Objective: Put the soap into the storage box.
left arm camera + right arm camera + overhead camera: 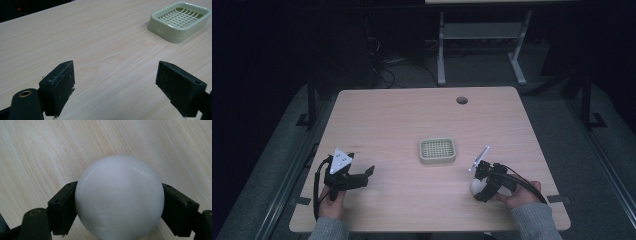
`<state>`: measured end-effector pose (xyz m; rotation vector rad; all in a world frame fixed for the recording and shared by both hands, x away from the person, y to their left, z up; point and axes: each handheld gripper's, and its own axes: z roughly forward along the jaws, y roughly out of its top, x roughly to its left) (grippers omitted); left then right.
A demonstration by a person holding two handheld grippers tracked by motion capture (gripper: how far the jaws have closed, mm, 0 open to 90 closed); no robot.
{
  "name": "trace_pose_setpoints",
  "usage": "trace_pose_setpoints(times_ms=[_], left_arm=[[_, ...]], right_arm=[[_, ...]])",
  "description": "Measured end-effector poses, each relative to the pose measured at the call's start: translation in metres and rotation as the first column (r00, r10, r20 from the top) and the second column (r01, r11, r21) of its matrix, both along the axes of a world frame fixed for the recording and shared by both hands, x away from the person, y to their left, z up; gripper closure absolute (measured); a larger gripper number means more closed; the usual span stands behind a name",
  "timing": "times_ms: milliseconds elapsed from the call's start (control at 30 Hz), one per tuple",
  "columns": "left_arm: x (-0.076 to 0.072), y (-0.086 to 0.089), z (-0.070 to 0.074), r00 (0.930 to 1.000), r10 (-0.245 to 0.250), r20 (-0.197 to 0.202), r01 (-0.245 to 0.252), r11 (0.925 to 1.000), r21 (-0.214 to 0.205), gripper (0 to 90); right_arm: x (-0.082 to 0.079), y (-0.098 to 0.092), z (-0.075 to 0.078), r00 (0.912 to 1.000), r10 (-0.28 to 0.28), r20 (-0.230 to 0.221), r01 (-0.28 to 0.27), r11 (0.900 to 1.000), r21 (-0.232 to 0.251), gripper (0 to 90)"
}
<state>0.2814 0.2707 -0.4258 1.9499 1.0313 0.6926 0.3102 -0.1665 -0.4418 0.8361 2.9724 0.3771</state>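
Hands at the near edge of a pale wooden table (412, 115) work two grippers under dim light. From above, the right gripper (482, 184) sits over a white ball (476, 186) at the table's near right, while the left gripper (362, 175) rests near left, pointing toward a pale green slotted tray (437, 151) at the centre.

Left gripper view: jaws stand wide apart over bare wood, nothing between them, with the tray (178, 21) ahead to the right.

Right gripper view: both pads press the ball (120, 200) at its widest girth. Smooth, glossy and faintly embossed, it looks hard and likely slippery; holding across the middle seems the safest grip.
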Motion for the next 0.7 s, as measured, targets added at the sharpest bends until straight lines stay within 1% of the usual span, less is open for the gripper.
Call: trace_pose_setpoints(times_ms=[67, 133, 300, 467, 500, 567, 600, 700], left_arm=[[-0.0001, -0.0001, 0.0001, 1.0, 0.001, 0.0, -0.001, 1.0, 0.0, 15.3], [-0.0002, -0.0003, 0.0001, 1.0, 0.0, -0.001, 0.0, 1.0, -0.001, 15.2], [-0.0004, 0.0001, 0.0005, 1.0, 0.002, 0.002, -0.002, 1.0, 0.0, 15.2], [-0.0002, -0.0008, 0.0005, 1.0, -0.004, 0.001, 0.004, 1.0, 0.0, 15.2], [-0.0002, -0.001, 0.0004, 1.0, -0.004, 0.001, 0.004, 1.0, 0.0, 15.2], [-0.0002, -0.001, 0.0004, 1.0, -0.004, 0.001, 0.004, 1.0, 0.0, 15.2], [-0.0003, -0.0008, 0.0004, 1.0, -0.003, 0.001, 0.003, 1.0, -0.002, 15.2], [-0.0003, 0.0001, 0.0006, 1.0, 0.001, 0.003, -0.001, 1.0, -0.002, 15.2]], right_arm=[[0.0, 0.0001, 0.0004, 1.0, 0.001, -0.001, -0.001, 1.0, -0.002, 21.4], [0.0005, -0.0004, 0.0003, 1.0, -0.001, -0.006, 0.001, 1.0, 0.007, 21.6], [-0.0003, -0.002, 0.0003, 1.0, 0.002, -0.002, -0.002, 0.9998, 0.018, 21.9], [0.0002, -0.0032, 0.0008, 0.9998, -0.009, -0.019, 0.01, 0.9989, 0.045, 22.0], [-0.0003, -0.0031, 0.0016, 0.9999, -0.011, -0.006, 0.011, 0.9988, 0.047, 22.0], [0.0001, -0.0024, 0.003, 0.9999, -0.007, -0.009, 0.007, 0.9984, 0.056, 22.0], [0.0, -0.0017, 0.0041, 1.0, -0.004, 0.0, 0.004, 0.9984, 0.057, 22.0], [0.0018, -0.0005, 0.0079, 1.0, -0.004, 0.005, 0.003, 0.9982, 0.06, 22.0]])
